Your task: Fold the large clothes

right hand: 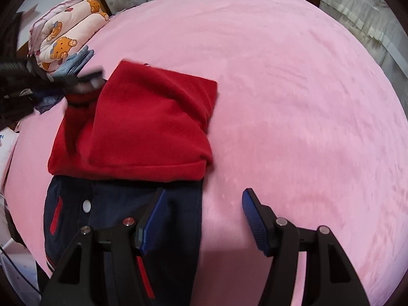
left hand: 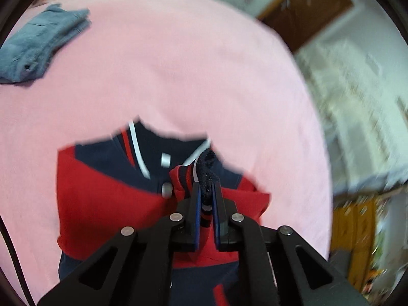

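A red and navy jacket (right hand: 142, 127) with white snaps lies on the pink bed (right hand: 293, 89), its red sleeves folded across the body. My left gripper (left hand: 206, 191) is shut on the striped knit cuff (left hand: 204, 170) of one sleeve and holds it over the jacket's collar (left hand: 142, 150). It also shows in the right wrist view (right hand: 84, 83), at the jacket's far left. My right gripper (right hand: 204, 199) is open and empty, with its left finger over the navy lower part of the jacket and its right finger over bare pink sheet.
A folded pair of blue jeans (left hand: 38, 46) lies on the bed at the far left. A rolled bear-print quilt (right hand: 63, 38) sits at the bed's far corner. A brown door (left hand: 306, 10) and pale wall units stand beyond the bed's right edge.
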A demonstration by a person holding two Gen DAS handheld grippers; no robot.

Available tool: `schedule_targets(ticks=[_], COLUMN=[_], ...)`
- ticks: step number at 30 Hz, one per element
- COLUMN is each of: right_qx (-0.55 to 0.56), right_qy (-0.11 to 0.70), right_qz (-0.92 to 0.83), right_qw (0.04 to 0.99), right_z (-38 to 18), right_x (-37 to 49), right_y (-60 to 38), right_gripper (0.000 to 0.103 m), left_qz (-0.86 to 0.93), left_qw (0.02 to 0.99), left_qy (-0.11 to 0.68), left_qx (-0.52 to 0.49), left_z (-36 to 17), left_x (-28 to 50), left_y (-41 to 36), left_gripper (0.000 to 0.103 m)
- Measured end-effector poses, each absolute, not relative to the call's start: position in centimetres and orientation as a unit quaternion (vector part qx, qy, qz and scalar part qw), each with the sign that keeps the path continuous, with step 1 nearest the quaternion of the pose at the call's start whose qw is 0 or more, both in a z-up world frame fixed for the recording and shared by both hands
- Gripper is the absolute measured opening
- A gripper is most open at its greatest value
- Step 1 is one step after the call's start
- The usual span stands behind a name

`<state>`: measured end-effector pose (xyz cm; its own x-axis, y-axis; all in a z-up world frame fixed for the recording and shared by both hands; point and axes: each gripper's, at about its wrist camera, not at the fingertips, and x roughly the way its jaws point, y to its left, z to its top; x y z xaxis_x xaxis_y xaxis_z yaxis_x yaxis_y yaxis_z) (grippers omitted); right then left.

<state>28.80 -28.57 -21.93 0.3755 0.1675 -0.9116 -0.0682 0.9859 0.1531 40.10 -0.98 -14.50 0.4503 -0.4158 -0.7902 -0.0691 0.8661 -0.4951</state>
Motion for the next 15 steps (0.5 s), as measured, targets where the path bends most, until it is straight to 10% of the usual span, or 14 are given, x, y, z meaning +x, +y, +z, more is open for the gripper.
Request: schedule_targets(ticks=[15], right_qx=[0.003], right_qy=[0.517], right_qz=[0.117], right_qw=[0.848], right_z=[-22.7], right_x=[30.8], right_y=[-27.0], right_gripper=[0.026], left_qz=[0.007], left_qw=[0.793], left_qy=[0.542], left_qx=[-0.278], left_z=[-20.1], left_x=[36.8], left_y=[6.1], left_gripper=[0.006])
